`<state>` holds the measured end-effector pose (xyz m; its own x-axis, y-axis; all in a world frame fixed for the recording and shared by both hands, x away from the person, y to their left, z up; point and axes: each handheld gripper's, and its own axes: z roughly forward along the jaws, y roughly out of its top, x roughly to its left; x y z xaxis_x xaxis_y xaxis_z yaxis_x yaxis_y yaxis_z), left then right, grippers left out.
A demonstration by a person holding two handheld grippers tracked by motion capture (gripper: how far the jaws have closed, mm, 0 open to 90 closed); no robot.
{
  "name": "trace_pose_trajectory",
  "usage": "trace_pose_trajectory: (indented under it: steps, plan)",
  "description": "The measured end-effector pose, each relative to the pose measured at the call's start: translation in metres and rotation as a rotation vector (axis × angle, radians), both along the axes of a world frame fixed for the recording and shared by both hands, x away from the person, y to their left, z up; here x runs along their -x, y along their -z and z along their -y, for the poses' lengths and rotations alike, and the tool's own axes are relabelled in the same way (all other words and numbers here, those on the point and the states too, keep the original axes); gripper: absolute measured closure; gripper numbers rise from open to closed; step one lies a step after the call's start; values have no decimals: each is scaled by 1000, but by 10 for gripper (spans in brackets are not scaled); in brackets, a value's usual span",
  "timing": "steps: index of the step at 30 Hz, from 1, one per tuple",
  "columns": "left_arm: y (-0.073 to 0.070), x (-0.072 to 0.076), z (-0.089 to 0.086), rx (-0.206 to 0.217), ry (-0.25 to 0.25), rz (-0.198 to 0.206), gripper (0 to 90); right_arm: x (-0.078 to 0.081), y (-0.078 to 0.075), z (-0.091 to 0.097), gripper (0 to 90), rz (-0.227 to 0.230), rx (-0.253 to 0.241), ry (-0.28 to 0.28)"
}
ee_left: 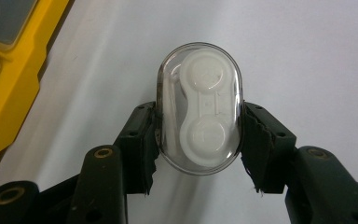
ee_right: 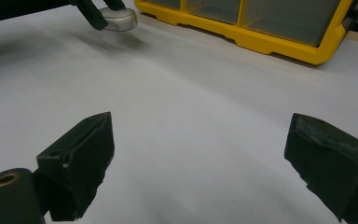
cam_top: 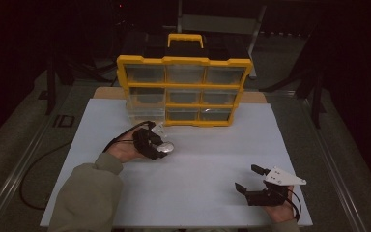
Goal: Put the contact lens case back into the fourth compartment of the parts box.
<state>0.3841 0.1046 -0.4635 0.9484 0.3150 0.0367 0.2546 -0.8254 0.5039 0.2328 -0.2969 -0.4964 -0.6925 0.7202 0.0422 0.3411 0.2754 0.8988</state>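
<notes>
While the left hand-held gripper (ee_left: 198, 140) is clamping the clear contact-lens case (ee_left: 198, 108) above the tabletop (cam_top: 198, 159) beside the yellow organizer (cam_top: 183, 92), placement is pending; right hand-held gripper (ee_right: 200, 158) is gaping idle.

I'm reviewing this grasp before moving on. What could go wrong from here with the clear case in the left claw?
The left claw pinches the smooth, rounded clear case only by its lower sides, so it could slip or pivot out. The yellow organizer stands close by, so a swing could knock against it.
</notes>
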Motion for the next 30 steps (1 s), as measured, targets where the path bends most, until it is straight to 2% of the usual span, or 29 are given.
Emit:
trace_pose_trajectory:
  steps: [7,12,17,30]
  plan:
    - [-9,5,-3,-11,-4,-6,499,0,0,0,78,-2,-1,-2]
    - [-15,7,-7,8,-5,-7,499,0,0,0,78,-2,1,-3]
    - [-18,7,-9,2,-3,-7,499,0,0,0,78,-2,-3,-3]
    - [-30,11,-14,28,22,-7,499,0,0,0,78,-2,-2,-5]
